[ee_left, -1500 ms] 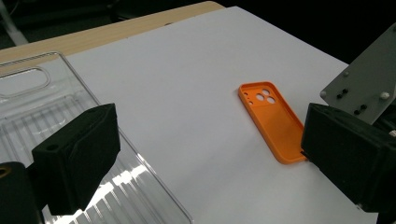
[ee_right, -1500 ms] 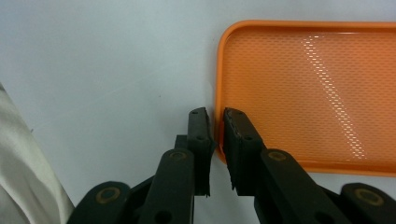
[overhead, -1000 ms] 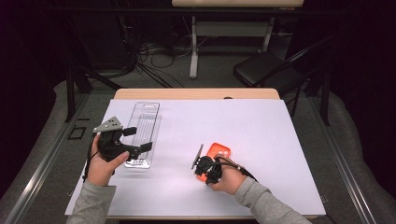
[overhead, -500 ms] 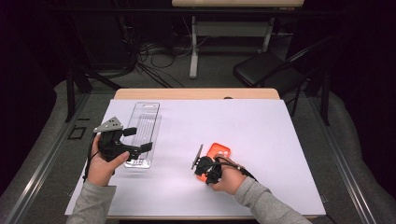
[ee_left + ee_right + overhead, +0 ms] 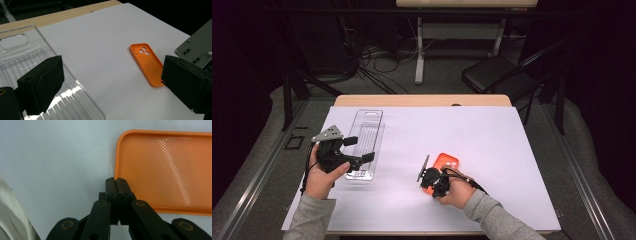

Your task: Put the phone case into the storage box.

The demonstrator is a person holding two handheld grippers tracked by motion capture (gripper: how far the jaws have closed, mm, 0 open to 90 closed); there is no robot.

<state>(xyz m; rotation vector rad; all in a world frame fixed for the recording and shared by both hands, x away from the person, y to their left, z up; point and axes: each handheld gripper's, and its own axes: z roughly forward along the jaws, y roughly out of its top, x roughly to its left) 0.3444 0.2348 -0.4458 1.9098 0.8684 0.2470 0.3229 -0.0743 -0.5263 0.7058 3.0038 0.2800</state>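
The person is leaning in from the near edge of the worktop point(image 5: 512, 150), which is covered with a white sheet, a gripper in each hand. The right gripper point(image 5: 428, 176) is pointing down at the orange phone case point(image 5: 446, 161), which is lying open side up near the middle of the sheet, toward the person's side. In the right gripper view its jaws are pressed tight together, their tips sitting right at the left rim of the orange phone case point(image 5: 162, 170); I cannot tell whether the thin wall is pinched between them or whether they are merely clenched beside it. The right hand point(image 5: 454, 192) is resting low on the sheet behind the gripper.

Well apart, on the left, the left gripper point(image 5: 358, 149) is hovering over the near end of a clear plastic tray point(image 5: 367, 130) that is lying lengthwise on the sheet. Its jaws are standing wide apart with nothing between them; the left gripper view is looking across the ribbed clear plastic tray point(image 5: 22, 57) toward the orange phone case point(image 5: 147, 62).
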